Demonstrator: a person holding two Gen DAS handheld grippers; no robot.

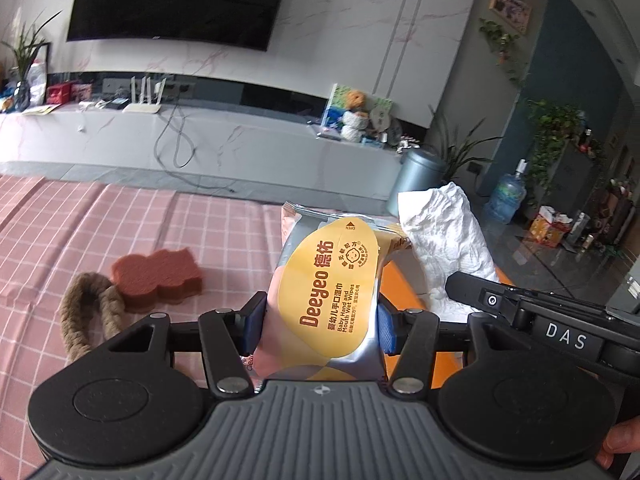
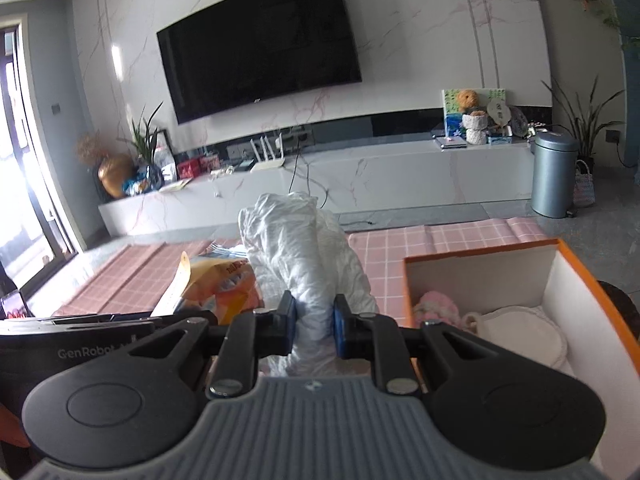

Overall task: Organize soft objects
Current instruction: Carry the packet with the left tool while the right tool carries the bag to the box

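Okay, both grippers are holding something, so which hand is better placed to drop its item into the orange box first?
Right. The right gripper, clamping the crumpled white cloth, has the open orange cardboard box right beside it; the left gripper holds the yellow-labelled wet wipes pack farther off.

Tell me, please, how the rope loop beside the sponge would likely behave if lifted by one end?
The rope lies in a soft curve on the cloth, so it would probably droop. Its thick twisted strands look grippy, unlikely to slip. It looks light, though its near end is hidden.

A dark television (image 2: 260, 46) is mounted on a pink-veined marble wall (image 2: 420, 36) above a long white console (image 2: 360, 176). Daylight is admitted through a window (image 2: 20, 160) beside it.
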